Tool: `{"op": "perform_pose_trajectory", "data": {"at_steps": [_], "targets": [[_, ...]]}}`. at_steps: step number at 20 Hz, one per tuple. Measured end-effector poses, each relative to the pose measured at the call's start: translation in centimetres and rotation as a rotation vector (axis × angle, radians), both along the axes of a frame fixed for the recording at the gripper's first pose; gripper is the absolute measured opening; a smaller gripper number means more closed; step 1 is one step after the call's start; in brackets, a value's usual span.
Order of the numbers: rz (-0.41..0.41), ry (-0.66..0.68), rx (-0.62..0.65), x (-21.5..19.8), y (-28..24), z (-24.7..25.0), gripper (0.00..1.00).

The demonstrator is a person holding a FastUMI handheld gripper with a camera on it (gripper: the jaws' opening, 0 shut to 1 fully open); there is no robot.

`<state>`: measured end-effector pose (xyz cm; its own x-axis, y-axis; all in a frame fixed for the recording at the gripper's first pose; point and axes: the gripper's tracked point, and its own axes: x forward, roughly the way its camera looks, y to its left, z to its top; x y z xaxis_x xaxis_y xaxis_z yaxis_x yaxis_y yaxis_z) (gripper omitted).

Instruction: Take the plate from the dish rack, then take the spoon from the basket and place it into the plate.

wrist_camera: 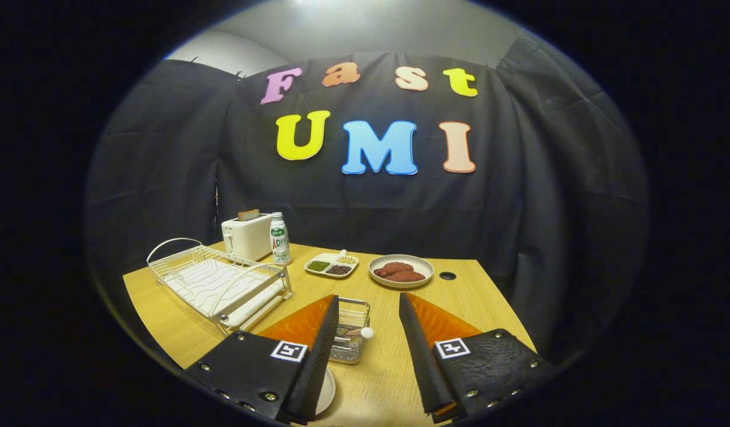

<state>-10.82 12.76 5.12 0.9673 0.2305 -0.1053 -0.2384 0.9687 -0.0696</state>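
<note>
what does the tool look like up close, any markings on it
The tool has two flat, wedge-shaped fingers tapering forward. Each sits on a textured plate edged with small round rivets, and each plate carries a square white tag with a black pattern. The fingers stand apart, with nothing between them.

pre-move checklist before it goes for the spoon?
1. Claw open, nothing between the fingers: ok.
2. Plate out of the dish rack and on the table, partly hidden under the left finger: ok.
3. Spoon lies in the basket, handle end poking out between the fingers: ok.
4. Path to the basket, just ahead of the fingers: ok.
5. Grip point on the spoon handle: cannot tell, partly hidden by the basket's wires.
</note>
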Motion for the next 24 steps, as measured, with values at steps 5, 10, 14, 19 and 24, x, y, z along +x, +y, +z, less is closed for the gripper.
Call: {"op": "perform_pose_trajectory", "data": {"at_steps": [5,10,14,19,24], "targets": [[-0.030,-0.071,0.020,2.5,0.3,-1.4,0.64],[-0.062,-0.084,0.057,5.0,0.4,-3.4,0.64],[-0.061,-0.054,0.079,6.1,1.2,-5.2,0.51],[-0.025,-0.027,0.106,5.6,2.8,-5.4,0.18],[-0.040,-0.006,0.089,4.9,2.8,-3.7,0.09]]}}
